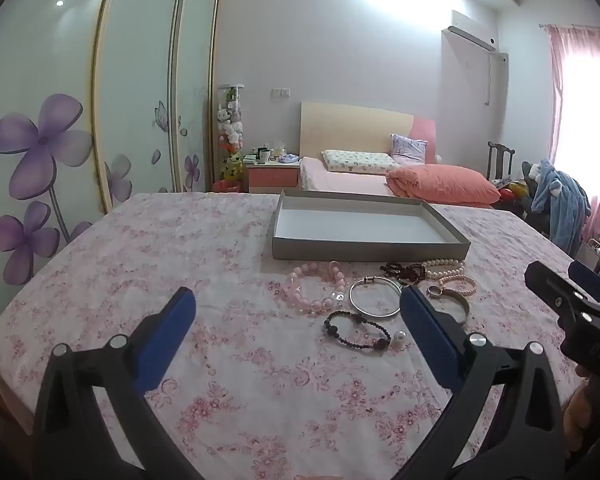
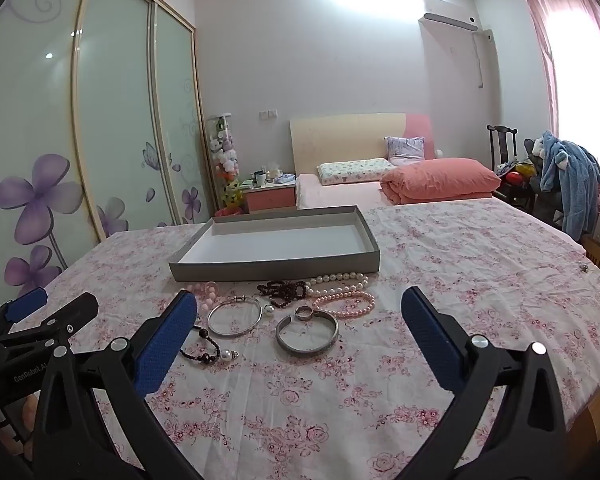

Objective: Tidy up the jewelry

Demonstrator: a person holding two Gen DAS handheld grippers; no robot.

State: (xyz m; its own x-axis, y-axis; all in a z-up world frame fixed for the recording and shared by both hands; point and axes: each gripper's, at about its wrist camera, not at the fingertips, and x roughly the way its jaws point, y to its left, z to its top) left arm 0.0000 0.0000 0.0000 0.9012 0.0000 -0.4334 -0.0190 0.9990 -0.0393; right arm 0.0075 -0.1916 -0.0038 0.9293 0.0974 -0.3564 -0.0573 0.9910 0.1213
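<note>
A shallow grey box with a white inside stands empty on the floral tablecloth. In front of it lies the jewelry: a pink bead bracelet, a thin silver bangle, a dark bead bracelet with a pearl, a wide silver cuff with a ring on it, dark red beads and a pearl necklace. My left gripper is open, just short of the jewelry. My right gripper is open, over the cuff area.
The table has a pink floral cloth. A small metal item lies near its right edge. Behind are a bed, a wardrobe with flower doors and a chair with blue clothes.
</note>
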